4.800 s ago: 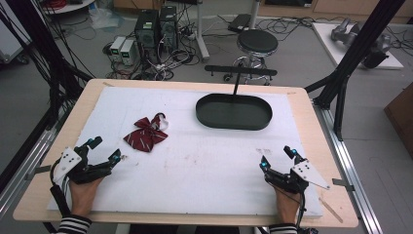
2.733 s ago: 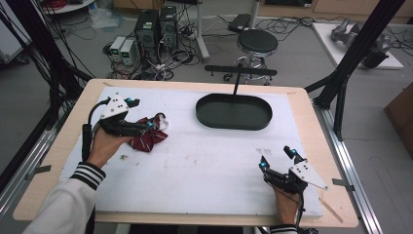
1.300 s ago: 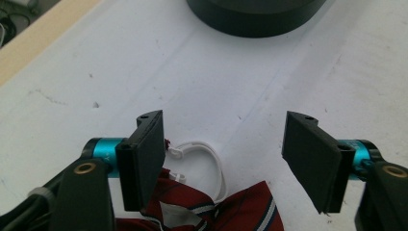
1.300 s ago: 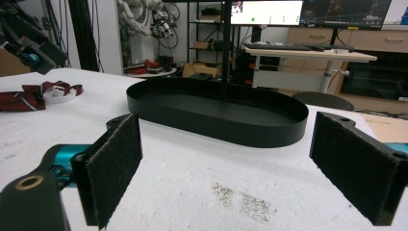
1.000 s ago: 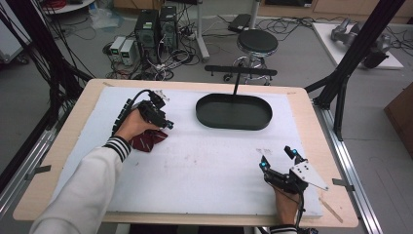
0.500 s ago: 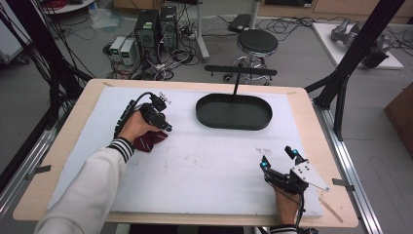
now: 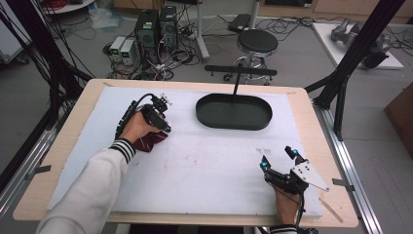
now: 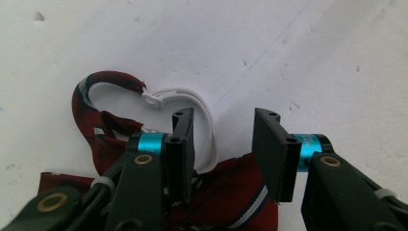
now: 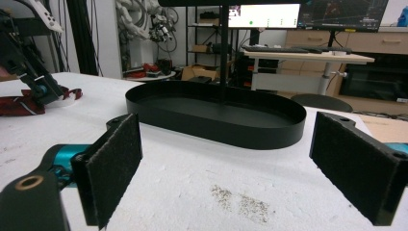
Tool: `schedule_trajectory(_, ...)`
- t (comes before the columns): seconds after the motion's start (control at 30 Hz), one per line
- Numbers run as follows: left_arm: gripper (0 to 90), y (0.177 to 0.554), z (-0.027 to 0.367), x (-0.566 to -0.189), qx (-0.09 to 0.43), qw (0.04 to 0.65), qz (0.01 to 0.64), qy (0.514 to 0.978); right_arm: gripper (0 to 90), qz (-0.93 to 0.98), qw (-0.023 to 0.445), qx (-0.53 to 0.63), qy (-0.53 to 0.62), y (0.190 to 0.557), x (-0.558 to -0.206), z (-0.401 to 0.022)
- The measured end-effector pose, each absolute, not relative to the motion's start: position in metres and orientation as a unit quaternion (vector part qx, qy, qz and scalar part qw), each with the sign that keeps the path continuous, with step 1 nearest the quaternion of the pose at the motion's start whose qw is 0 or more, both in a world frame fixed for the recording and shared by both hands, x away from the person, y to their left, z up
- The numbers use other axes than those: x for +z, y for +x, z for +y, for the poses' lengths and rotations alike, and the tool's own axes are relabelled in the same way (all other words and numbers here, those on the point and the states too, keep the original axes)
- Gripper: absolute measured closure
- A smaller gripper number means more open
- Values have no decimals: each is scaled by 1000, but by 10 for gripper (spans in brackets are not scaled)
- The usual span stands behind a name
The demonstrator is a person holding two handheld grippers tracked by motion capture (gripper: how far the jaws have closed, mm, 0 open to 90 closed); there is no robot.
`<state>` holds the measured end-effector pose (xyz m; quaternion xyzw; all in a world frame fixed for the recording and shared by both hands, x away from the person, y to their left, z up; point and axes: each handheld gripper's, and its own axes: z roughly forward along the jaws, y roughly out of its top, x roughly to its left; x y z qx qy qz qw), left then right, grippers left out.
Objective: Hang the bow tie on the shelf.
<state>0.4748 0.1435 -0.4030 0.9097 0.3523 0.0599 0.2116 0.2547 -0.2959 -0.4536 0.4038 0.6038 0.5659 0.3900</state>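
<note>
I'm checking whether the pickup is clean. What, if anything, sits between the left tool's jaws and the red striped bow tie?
Nothing visible does. The left tool is right over the bow tie; its jaws have just been closing, the red cloth and white strap lying in the gap between them, not yet clearly pinched.

I am working in a lab. Beyond the right gripper point(image 9: 226, 168) I see desks with lit computer monitors point(image 9: 308, 13) and a flat keyboard point(image 9: 269, 48). Past the far edge of the white foam-topped wooden table point(image 7: 204, 165) stand dark desktop computer towers point(image 7: 156, 27) amid tangled cables, a round black stool point(image 7: 257, 41), and black metal frame struts point(image 7: 358, 46) on the grey floor.
</note>
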Motion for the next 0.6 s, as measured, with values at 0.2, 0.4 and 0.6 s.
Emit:
schedule_trajectory(0.2, 606, 475, 142, -405, 59, 198, 355, 912, 102, 602, 388, 569, 404, 254, -454, -296)
schedule_trajectory(0.4, 664, 476, 143, -406, 60, 191, 359, 912, 102, 603, 389, 569, 402, 254, -454, -296)
schedule_trajectory(0.6, 704, 476, 144, -408, 64, 184, 364, 911, 102, 601, 389, 571, 402, 254, -454, -296)
